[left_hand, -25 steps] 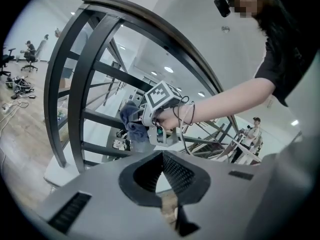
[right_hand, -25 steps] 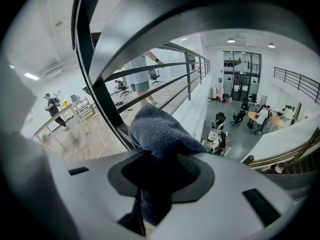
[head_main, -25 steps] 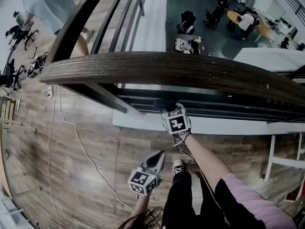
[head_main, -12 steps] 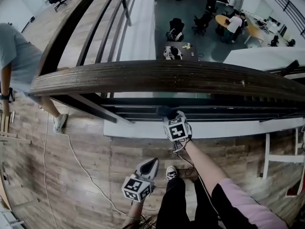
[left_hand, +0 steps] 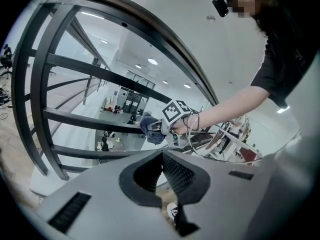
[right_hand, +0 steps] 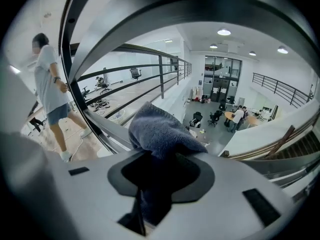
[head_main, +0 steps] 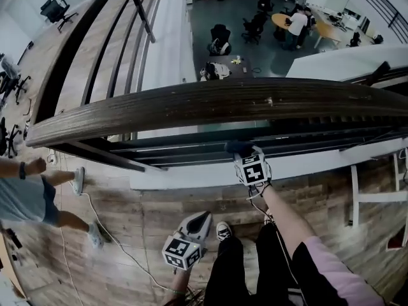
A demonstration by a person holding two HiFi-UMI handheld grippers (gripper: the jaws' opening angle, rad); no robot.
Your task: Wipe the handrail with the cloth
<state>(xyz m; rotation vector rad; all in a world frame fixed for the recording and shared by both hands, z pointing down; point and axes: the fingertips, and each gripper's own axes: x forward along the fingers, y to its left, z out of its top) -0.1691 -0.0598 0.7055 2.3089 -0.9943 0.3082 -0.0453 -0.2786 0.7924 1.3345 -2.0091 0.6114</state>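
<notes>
The dark wooden handrail crosses the head view from lower left to right. Just below it, my right gripper is shut on a blue-grey cloth, level with the black railing bars and under the rail. The right gripper view shows the cloth bunched out of the jaws of that gripper, with the handrail arching overhead. My left gripper hangs lower, near my knees, shut and holding nothing. From the left gripper I see the cloth and the handrail.
Black metal bars and a white ledge run under the rail. A person walks on the wood floor at left, near a white cable. My shoe is by the ledge. Beyond the rail is an open drop to an office floor.
My right gripper with the cloth has shifted a little right under the rail. The bystander walked from upper left to lower left. The left gripper barely moved.
</notes>
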